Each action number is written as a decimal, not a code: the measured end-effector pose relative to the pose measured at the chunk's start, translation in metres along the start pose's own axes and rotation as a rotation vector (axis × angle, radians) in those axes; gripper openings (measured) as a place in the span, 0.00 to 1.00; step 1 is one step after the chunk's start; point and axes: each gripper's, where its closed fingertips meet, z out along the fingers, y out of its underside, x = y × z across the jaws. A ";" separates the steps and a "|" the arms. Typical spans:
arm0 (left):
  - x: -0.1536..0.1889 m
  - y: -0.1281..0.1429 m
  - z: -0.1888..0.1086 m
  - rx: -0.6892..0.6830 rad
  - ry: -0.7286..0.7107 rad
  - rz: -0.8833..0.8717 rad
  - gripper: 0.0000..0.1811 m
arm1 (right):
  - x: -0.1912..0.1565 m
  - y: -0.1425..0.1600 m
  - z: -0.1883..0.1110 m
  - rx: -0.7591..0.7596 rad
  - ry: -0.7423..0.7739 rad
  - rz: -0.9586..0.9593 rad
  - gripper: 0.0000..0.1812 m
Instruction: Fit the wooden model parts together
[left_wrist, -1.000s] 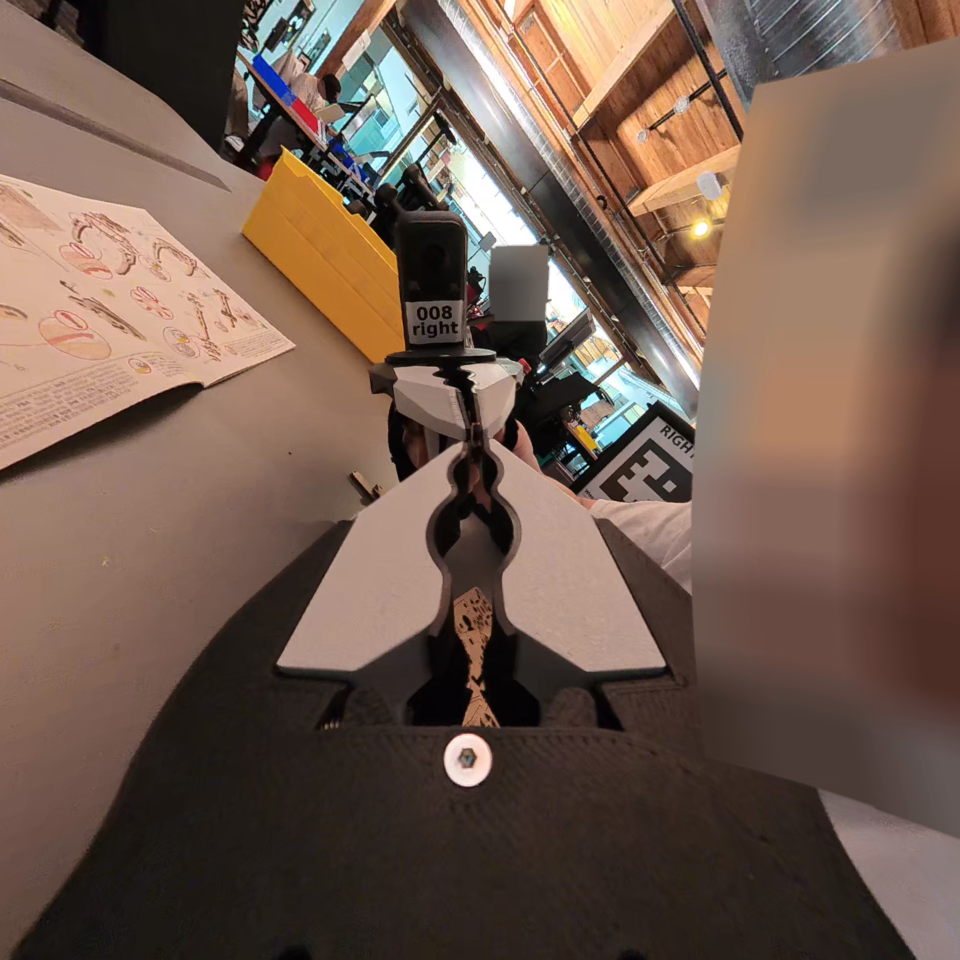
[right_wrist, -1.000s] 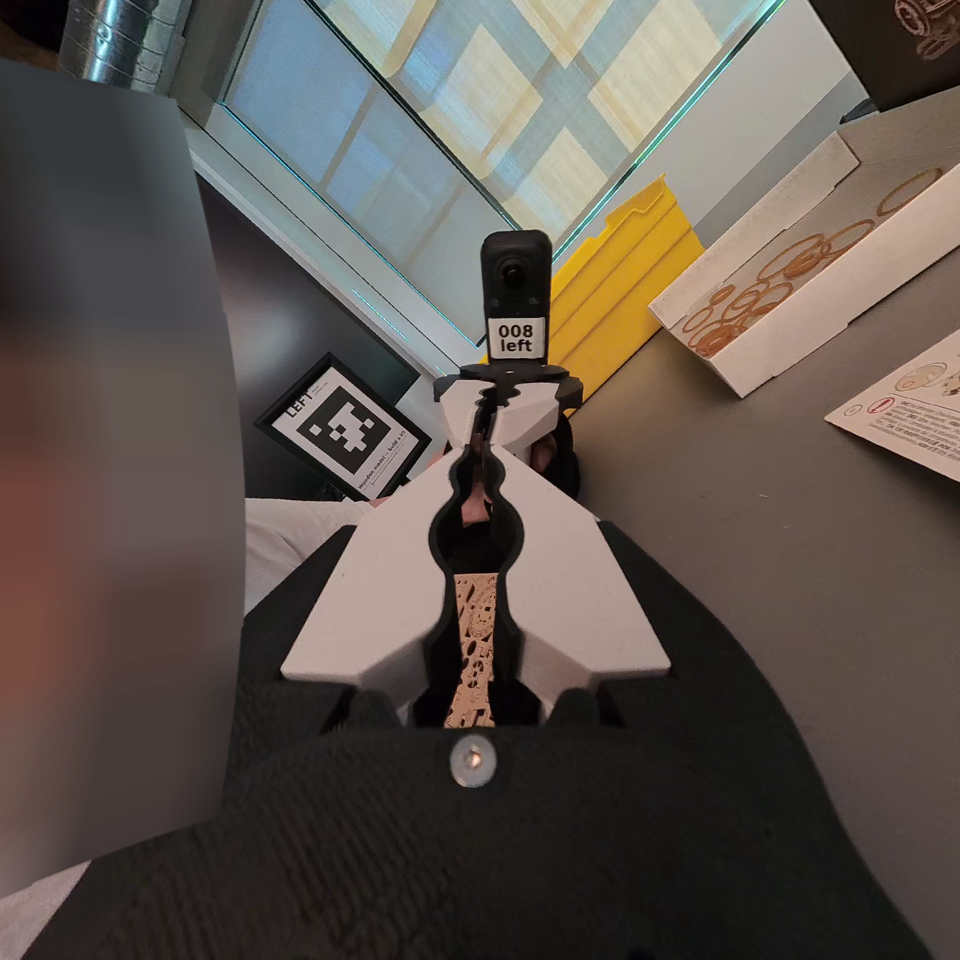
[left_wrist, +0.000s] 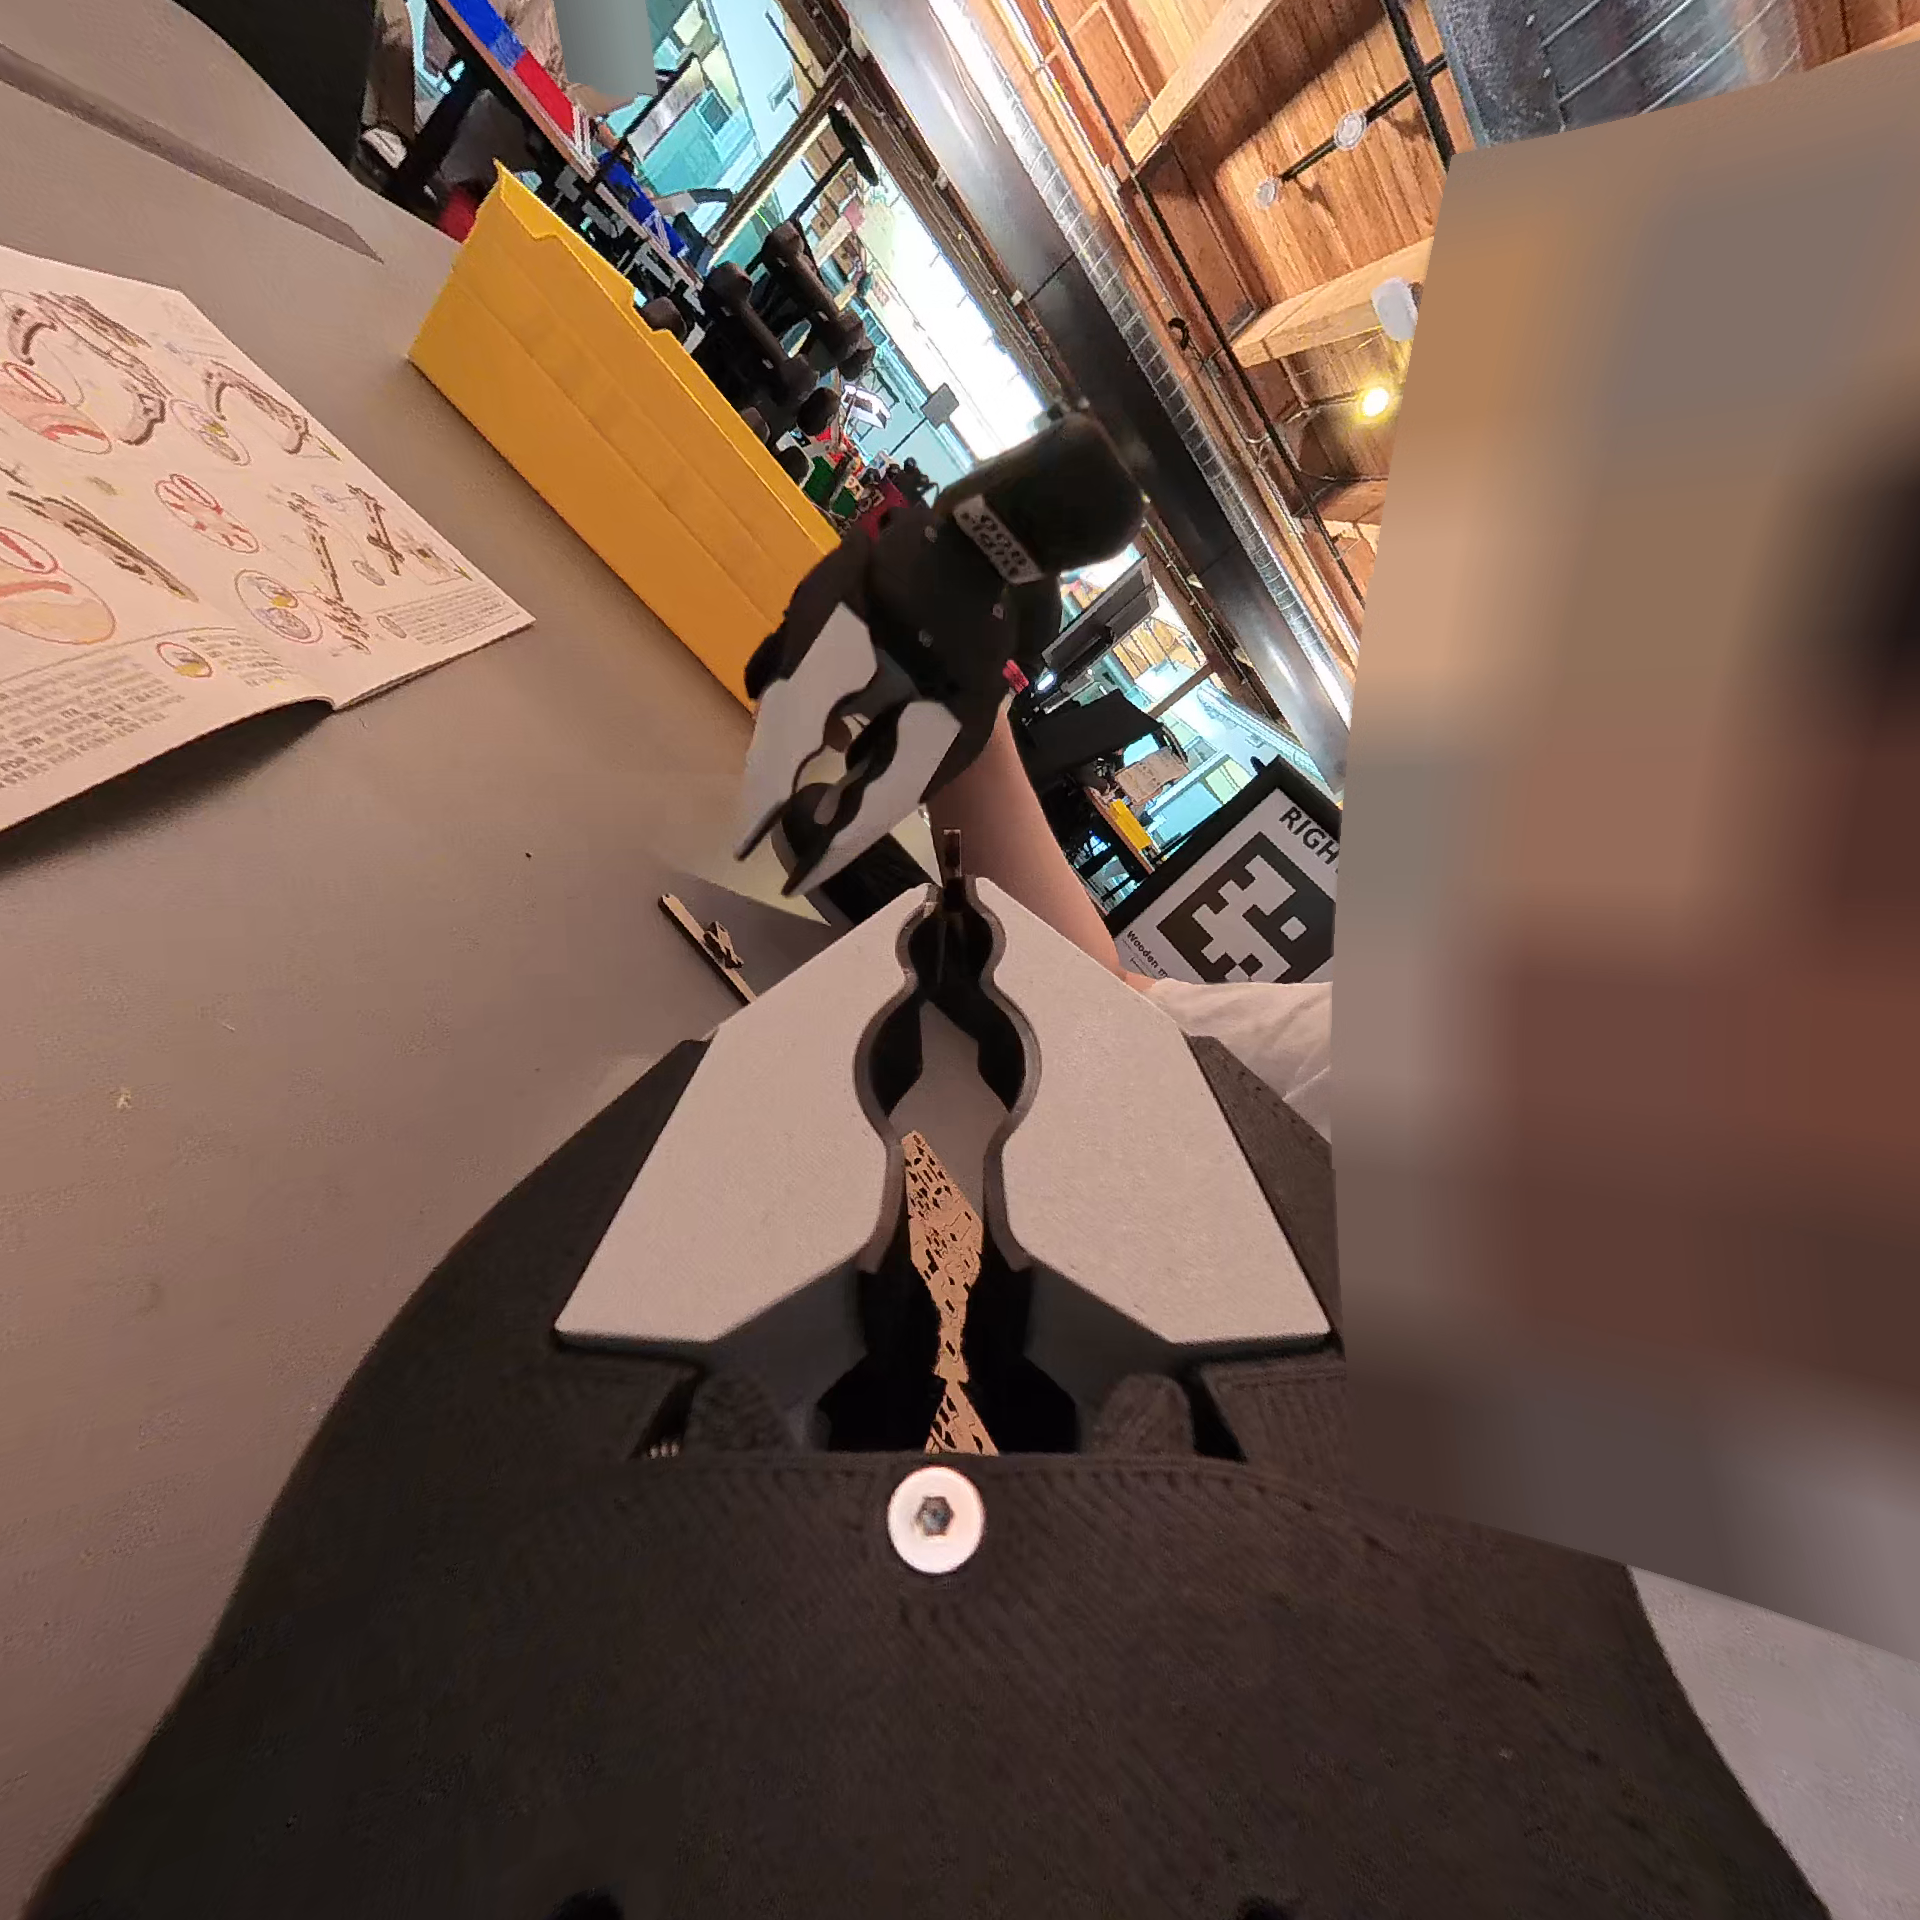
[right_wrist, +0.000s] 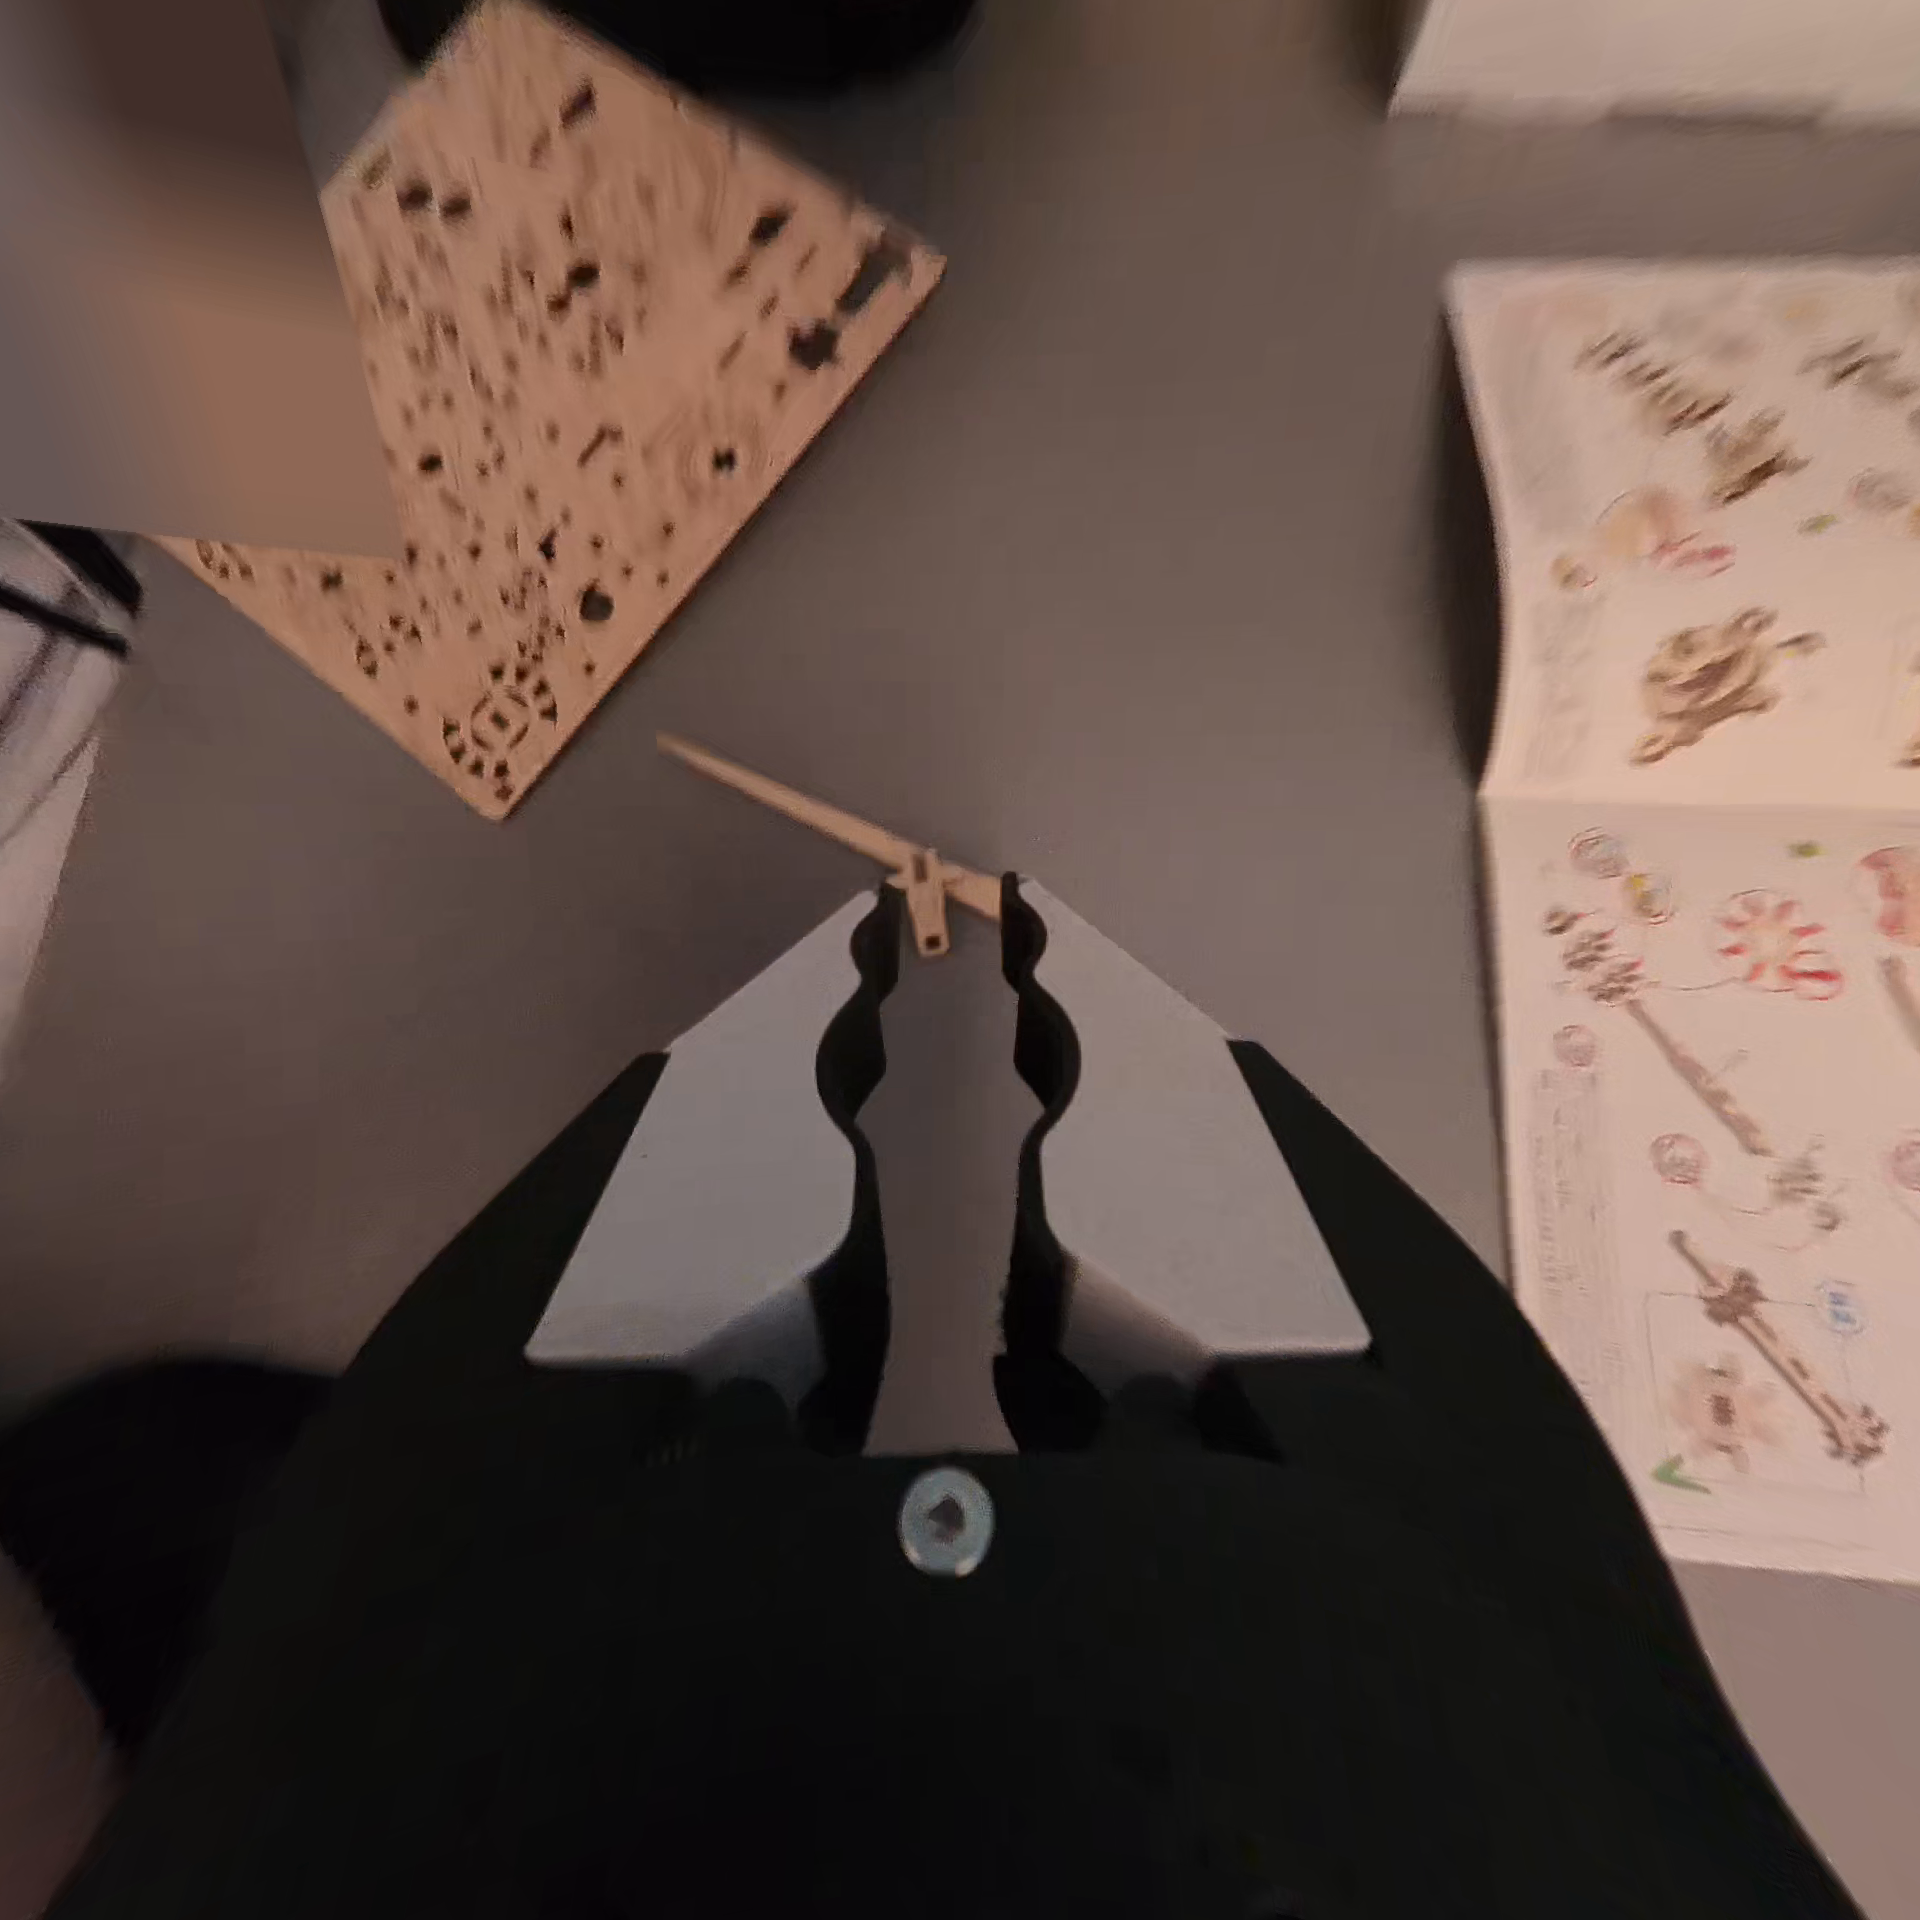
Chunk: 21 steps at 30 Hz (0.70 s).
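L gripper (left_wrist: 951, 894): jaws nearly closed, tips pinching 1 thin dark wooden piece (left_wrist: 951, 862) held edge-on; top end sticks up just past the tips. Lower in the jaw channel a tan perforated wooden sheet (left_wrist: 940, 1226) shows through the gap, edge-on from this cam. Can't tell if that sheet and the piece at the tips are one part.

R gripper (right_wrist: 951, 899): jaws partly apart, nothing in them. Points down at the grey table (right_wrist: 1143, 520). In the L cam the R gripper (left_wrist: 774, 862) sits above the table, motion-blurred, just beyond the L tips.

Task parts, R cam:
- 1 slim pointed wooden stick (right_wrist: 821, 821) w/ small cross piece, flat on table, right at the R tips; its thick end is near the right-side finger, contact unclear.
- 1 perforated sheet (right_wrist: 582, 364), blurred, upper left; seems to be the one in the L gripper.

L cam: same stick (left_wrist: 707, 940) lies on table left of the L tips.

Other: 1 open instruction booklet (right_wrist: 1704, 935), 1 yellow bin (left_wrist: 613, 426), 1 framed marker card (left_wrist: 1247, 894), 1 white box edge (right_wrist: 1662, 62) top right.
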 end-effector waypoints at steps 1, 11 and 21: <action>0.000 0.000 0.000 0.000 0.001 -0.001 0.00 | -0.003 0.004 0.004 -0.025 -0.023 0.007 0.10; -0.004 0.000 0.000 0.003 -0.001 -0.011 0.00 | -0.006 0.015 0.019 -0.094 -0.044 -0.008 0.09; -0.007 0.000 0.003 -0.004 -0.010 -0.007 0.00 | -0.006 0.020 0.027 -0.099 -0.063 0.008 0.04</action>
